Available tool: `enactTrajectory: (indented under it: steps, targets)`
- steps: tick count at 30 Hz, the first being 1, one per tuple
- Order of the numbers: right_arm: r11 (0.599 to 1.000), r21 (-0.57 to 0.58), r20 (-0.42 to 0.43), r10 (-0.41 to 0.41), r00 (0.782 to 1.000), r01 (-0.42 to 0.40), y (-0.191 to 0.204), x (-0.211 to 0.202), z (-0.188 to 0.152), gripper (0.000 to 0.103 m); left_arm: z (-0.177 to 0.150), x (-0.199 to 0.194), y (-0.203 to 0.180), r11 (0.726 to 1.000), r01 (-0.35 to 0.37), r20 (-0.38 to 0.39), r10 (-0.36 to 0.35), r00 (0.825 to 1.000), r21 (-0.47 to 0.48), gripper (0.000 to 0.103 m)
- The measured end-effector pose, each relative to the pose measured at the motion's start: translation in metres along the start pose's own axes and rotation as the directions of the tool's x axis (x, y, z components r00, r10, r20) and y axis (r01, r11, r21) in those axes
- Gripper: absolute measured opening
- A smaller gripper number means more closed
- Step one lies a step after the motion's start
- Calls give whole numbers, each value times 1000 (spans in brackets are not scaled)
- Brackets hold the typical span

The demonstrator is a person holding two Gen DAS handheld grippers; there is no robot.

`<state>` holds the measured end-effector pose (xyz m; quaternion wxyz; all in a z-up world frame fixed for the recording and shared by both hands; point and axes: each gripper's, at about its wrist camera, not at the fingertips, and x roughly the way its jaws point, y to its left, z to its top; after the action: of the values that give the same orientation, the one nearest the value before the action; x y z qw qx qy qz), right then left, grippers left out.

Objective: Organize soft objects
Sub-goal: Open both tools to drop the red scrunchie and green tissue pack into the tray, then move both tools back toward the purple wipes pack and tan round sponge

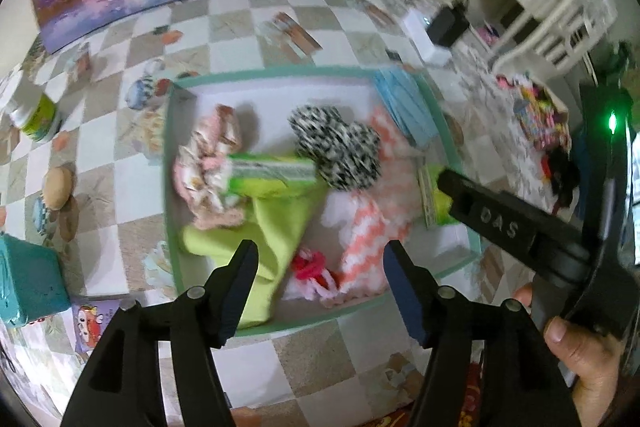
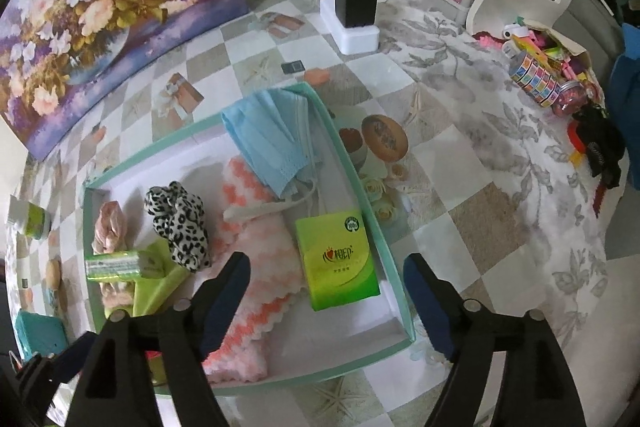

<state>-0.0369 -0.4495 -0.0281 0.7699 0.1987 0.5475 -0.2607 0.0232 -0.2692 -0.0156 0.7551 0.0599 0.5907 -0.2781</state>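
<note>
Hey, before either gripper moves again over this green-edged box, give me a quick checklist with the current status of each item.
1. Left gripper open, nothing between its fingers: ok.
2. Right gripper open and empty: ok.
3. Green tissue pack lying flat inside the box: ok.
4. Blue face masks fully inside: not ok, they lean on the rim.
5. Leopard scrunchie inside: ok.
6. Soft items still outside the box: cannot tell.

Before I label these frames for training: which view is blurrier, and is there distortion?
Left wrist view: motion-smeared, the leopard-print scrunchie and tray rim look soft. Right wrist view: sharper, print on the green tissue pack reads clearly. Both: fisheye bending, dark corners, the flower painting edge curves.
</note>
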Motion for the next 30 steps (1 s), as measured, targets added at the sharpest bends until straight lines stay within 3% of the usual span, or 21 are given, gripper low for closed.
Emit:
enactTrajectory:
  steps: [3,7,8,9,15,18,20,30]
  targets:
    - [1000,0,6,1,1000,-1,0,-1,0,83,6,-8,17,998,-11,36,13,999,-60,67]
    - [1000,-13,6,-4,1000,4,3,-2,0,83,10,-18,40,990,-86,81,95,992,-115,69]
    - [1000,-19,7,-5,1000,5,5,-2,0,83,12,-20,47,986,-101,89,114,990,-135,74]
    - [1000,-25,8,-5,1000,6,6,-2,0,83,12,-21,52,983,-107,93,121,988,-147,79]
    - [996,-77,20,39,999,-38,25,-9,-3,87,15,-28,81,968,-125,111,152,982,-216,79]
    - [993,-105,32,53,998,-49,37,-14,-5,92,16,-29,87,963,-138,115,168,979,-231,81]
    - [992,-116,47,57,997,-51,43,-17,-5,103,15,-30,89,960,-143,120,175,977,-241,90]
    - [983,-164,55,92,994,-82,64,-24,-8,103,14,-36,98,953,-157,150,200,968,-259,99]
